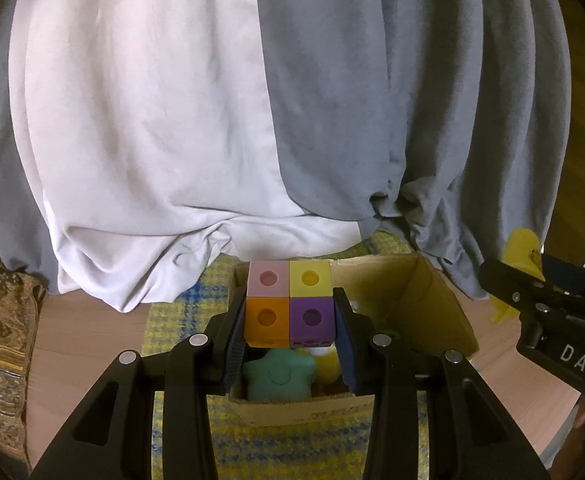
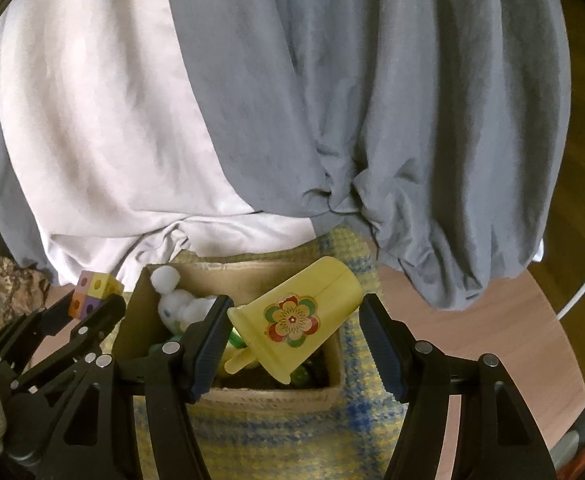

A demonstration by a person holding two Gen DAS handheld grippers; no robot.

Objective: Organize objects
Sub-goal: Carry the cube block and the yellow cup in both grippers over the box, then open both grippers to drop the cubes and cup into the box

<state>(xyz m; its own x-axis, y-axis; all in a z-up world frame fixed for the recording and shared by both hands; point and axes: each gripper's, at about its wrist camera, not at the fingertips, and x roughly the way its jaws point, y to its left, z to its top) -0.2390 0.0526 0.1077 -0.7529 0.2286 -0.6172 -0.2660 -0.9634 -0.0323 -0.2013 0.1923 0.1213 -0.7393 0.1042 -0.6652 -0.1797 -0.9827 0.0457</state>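
Note:
My left gripper (image 1: 290, 334) is shut on a block of four coloured cubes (image 1: 288, 304), pink, yellow, orange and purple, held above the left end of a cardboard box (image 1: 424, 300). A teal star toy (image 1: 278, 374) lies in the box below it. In the right wrist view the cube block (image 2: 94, 290) sits in the left gripper (image 2: 92, 308) left of the box (image 2: 276, 394). My right gripper (image 2: 296, 340) is open above the box. A yellow popsicle mould with a flower print (image 2: 300, 316) lies tilted between its fingers, resting in the box beside a white plush toy (image 2: 176, 300).
The box stands on a yellow and blue checked mat (image 2: 276, 436) on a wooden floor (image 2: 472, 320). White and grey bedding (image 1: 212, 120) hangs down just behind the box. A patterned brown cushion (image 1: 0, 344) lies at the left. The right gripper's body (image 1: 552, 312) shows at the right.

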